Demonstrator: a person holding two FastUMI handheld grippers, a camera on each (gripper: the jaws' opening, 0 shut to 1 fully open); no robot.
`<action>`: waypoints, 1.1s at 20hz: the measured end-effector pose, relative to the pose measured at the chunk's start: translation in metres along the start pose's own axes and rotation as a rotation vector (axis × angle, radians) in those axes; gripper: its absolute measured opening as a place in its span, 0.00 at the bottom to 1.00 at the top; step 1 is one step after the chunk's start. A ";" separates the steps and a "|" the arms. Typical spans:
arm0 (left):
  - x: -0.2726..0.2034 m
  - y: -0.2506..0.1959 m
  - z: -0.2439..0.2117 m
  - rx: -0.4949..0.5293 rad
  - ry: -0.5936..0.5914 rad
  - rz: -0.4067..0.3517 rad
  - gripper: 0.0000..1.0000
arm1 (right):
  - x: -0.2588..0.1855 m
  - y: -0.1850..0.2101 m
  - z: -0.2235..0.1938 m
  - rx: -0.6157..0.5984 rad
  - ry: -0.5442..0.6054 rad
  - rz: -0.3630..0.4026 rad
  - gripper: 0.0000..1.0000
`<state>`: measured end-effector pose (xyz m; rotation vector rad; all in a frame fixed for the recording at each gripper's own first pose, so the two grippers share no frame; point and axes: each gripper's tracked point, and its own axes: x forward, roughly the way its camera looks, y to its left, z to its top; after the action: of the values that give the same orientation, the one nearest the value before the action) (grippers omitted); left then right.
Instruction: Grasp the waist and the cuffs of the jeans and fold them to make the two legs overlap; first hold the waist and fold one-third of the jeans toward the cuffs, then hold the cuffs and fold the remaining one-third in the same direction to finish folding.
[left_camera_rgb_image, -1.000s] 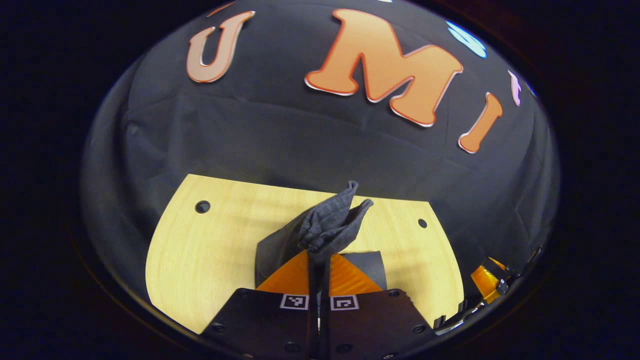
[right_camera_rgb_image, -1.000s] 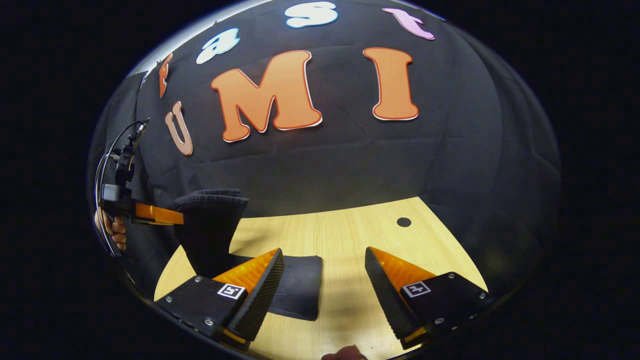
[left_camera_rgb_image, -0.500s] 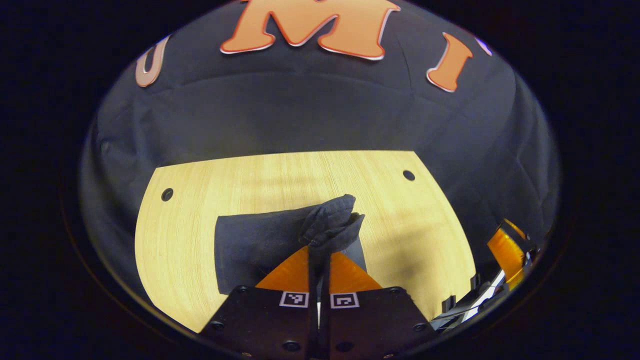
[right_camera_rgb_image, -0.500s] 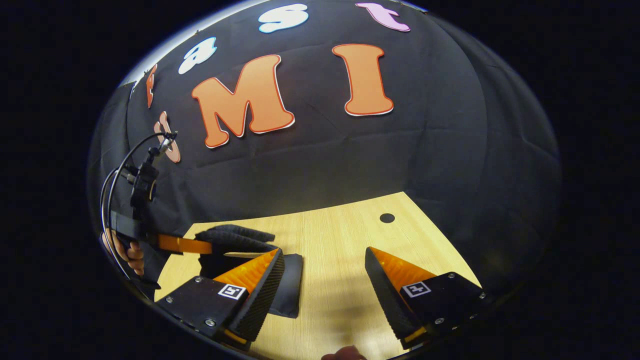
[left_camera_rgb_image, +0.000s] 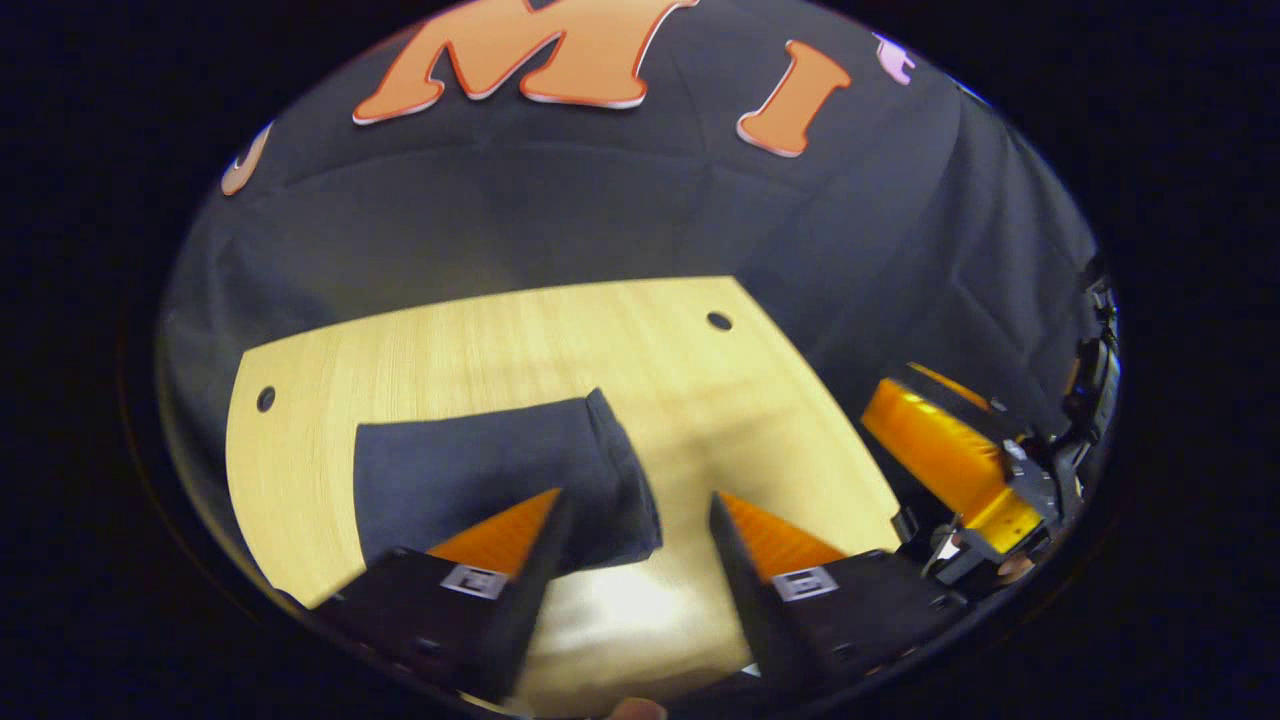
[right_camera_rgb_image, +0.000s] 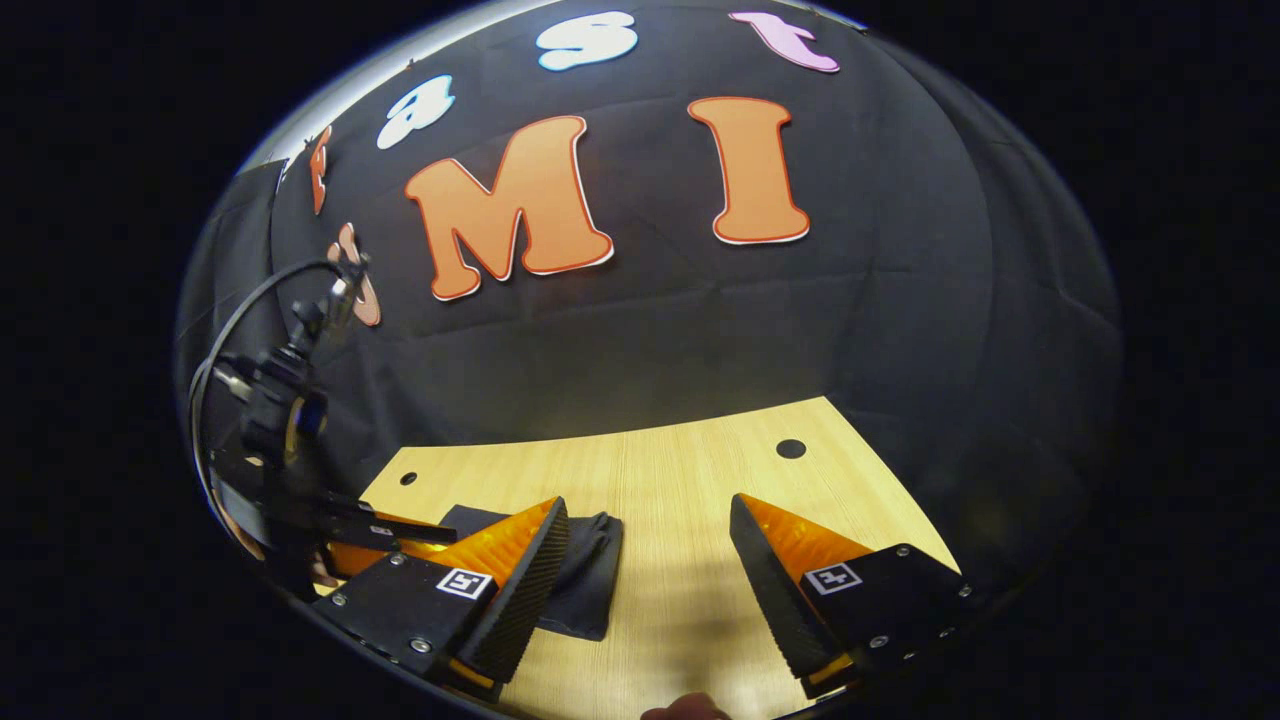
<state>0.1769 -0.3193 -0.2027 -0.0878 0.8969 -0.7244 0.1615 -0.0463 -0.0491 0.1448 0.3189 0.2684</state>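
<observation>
While folded flat, jeans (left_camera_rgb_image: 500, 480) lying on the desk (left_camera_rgb_image: 480, 330) toward its left edge. Left tongs (left_camera_rgb_image: 635, 520) open, empty, just above the bundle's right end. Right tongs (right_camera_rgb_image: 650, 545) open, empty, beside jeans, over bare wood.

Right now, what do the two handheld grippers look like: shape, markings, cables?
The left gripper and the right gripper are built alike: two wedge-shaped fingers on flat black carriages with screw heads, each carriage bearing a small square black-and-white marker. The right gripper's fingers have ribbed inner faces. In the right gripper view, the left gripper carries a camera unit with black cables looping above it.
</observation>
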 end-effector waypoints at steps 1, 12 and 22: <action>-0.011 0.012 0.009 0.009 -0.052 0.022 0.84 | -0.001 0.005 0.006 -0.013 -0.017 0.005 0.98; -0.155 0.097 0.079 0.002 -0.630 0.306 0.97 | -0.041 0.094 0.070 -0.145 -0.286 0.063 1.00; -0.217 0.083 0.078 0.169 -0.957 0.427 0.96 | -0.097 0.187 0.061 -0.185 -0.415 0.134 0.97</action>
<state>0.1916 -0.1412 -0.0348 -0.0764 -0.0723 -0.2811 0.0480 0.0988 0.0702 0.0370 -0.1283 0.3905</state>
